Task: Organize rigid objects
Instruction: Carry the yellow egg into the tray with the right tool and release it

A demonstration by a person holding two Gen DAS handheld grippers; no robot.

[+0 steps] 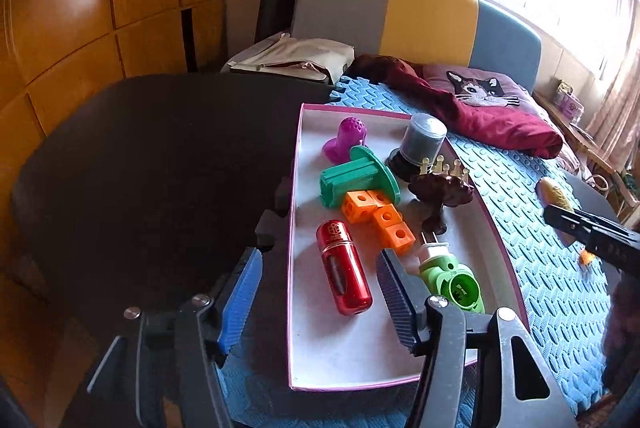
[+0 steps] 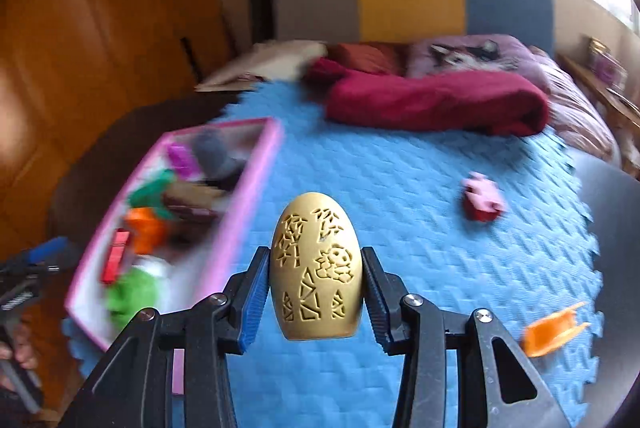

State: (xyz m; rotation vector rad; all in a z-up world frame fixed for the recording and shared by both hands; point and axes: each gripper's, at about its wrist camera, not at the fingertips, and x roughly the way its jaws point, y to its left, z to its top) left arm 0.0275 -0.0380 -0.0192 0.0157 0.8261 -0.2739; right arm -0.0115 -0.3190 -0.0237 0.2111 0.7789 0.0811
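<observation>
A pink-rimmed white tray (image 1: 298,228) holds several toys: a red capsule (image 1: 344,268), orange cubes (image 1: 380,218), a green spool (image 1: 356,179), a purple piece (image 1: 346,137), a grey jar (image 1: 424,139), a brown mushroom (image 1: 440,191) and a green plug (image 1: 452,278). My left gripper (image 1: 316,272) is open over the tray's near left part, above the red capsule. My right gripper (image 2: 316,268) is shut on a gold carved egg (image 2: 316,268), held above the blue mat to the right of the tray (image 2: 240,207). It also shows in the left wrist view (image 1: 554,195).
A blue foam mat (image 2: 400,187) covers the dark table (image 1: 160,167). A pink and red piece (image 2: 482,199) and an orange piece (image 2: 550,332) lie on the mat at right. A maroon cloth (image 2: 436,99) and a cat cushion (image 1: 480,87) lie behind.
</observation>
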